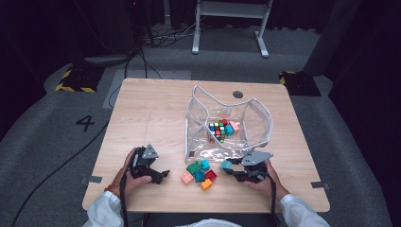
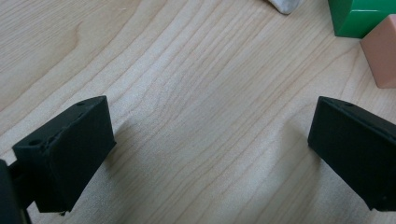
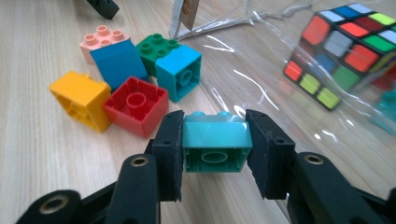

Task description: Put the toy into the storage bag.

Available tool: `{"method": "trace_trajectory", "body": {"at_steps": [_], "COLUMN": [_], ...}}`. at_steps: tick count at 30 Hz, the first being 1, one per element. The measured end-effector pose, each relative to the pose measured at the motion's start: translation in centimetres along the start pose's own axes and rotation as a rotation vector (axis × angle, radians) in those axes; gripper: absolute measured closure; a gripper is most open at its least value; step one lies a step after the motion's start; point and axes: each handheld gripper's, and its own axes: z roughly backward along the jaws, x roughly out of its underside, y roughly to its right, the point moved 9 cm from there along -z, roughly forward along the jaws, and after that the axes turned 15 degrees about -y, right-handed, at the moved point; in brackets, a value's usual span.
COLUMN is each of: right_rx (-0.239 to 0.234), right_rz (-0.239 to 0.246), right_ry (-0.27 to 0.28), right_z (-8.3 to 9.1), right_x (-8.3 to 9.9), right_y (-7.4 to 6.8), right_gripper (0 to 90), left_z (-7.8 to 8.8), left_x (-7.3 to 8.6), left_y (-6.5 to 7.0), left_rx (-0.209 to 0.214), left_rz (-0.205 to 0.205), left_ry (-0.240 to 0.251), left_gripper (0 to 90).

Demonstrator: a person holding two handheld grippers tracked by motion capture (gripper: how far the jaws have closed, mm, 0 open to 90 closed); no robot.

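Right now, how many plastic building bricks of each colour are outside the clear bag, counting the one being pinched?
Pink plastic brick: 1
Dark blue plastic brick: 1
Green plastic brick: 1
Light blue plastic brick: 1
Yellow plastic brick: 1
Red plastic brick: 1
Teal plastic brick, pinched in the right gripper: 1
Total: 7

I see the teal brick (image 3: 215, 140) lying on its side, hollow underside facing my camera and studs pointing away. It sits pinched between two black pads just above the wooden table (image 3: 37, 56), beside the clear bag (image 3: 261, 70).
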Motion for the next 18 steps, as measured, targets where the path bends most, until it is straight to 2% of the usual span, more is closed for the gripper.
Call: {"method": "trace_trajectory", "body": {"at_steps": [2, 5, 12, 18], "right_rx": [0.015, 0.022, 0.034, 0.081], "right_rz": [0.020, -0.010, -0.035, -0.086], "right_ry": [0.011, 0.008, 0.055, 0.049], "right_z": [0.7, 1.9, 4.2, 5.7], "right_x": [0.3, 0.8, 2.2, 4.2], "right_y": [0.5, 0.9, 2.1, 3.8], "right_gripper": [59.3, 59.3, 59.3, 59.3], "left_z": [0.0, 0.0, 0.0, 0.0], "left_x": [0.0, 0.0, 0.0, 0.0], "left_y": [0.0, 0.0, 0.0, 0.0], "left_rx": [-0.001, 0.000, 0.000, -0.001], "left_rz": [0.001, 0.000, 0.000, 0.001], "left_ry": [0.001, 0.000, 0.000, 0.001], "left_gripper": [0.4, 0.4, 0.4, 0.4]}}
